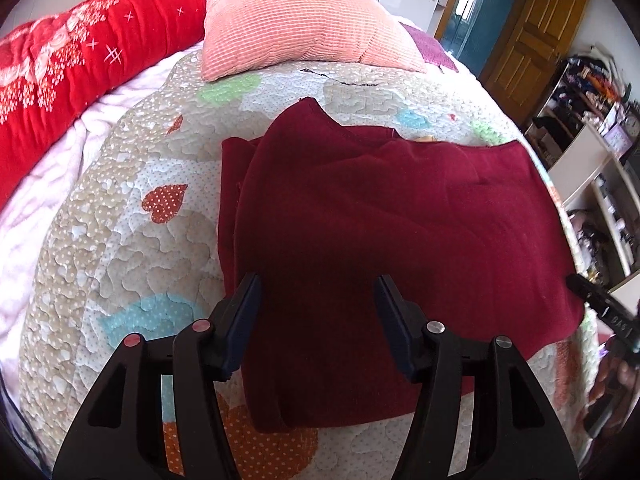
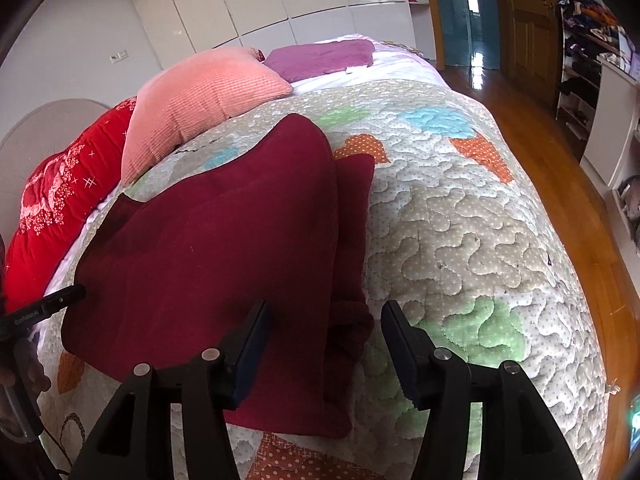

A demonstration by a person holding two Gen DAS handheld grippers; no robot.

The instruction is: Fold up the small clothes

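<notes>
A dark red garment (image 1: 380,220) lies folded in layers on the quilted bed cover (image 1: 132,240). In the left wrist view my left gripper (image 1: 317,278) hovers over the garment's near left part. Its jaws stand apart, with cloth below them but nothing pinched. The right wrist view shows the same garment (image 2: 220,240) with my right gripper (image 2: 326,305) open above its near right edge, where a lower layer sticks out. The pads touch no cloth. Each gripper shows at the rim of the other's view: the right gripper's tip (image 1: 600,308) and the left gripper's tip (image 2: 44,308).
A pink ribbed pillow (image 1: 304,20) and a red flowered blanket (image 1: 80,68) lie at the bed's far side. A purple towel (image 2: 324,58) lies beyond the pillow. The bed edge drops to a wooden floor (image 2: 560,160) on the right, with shelves (image 2: 592,80) and a door past it.
</notes>
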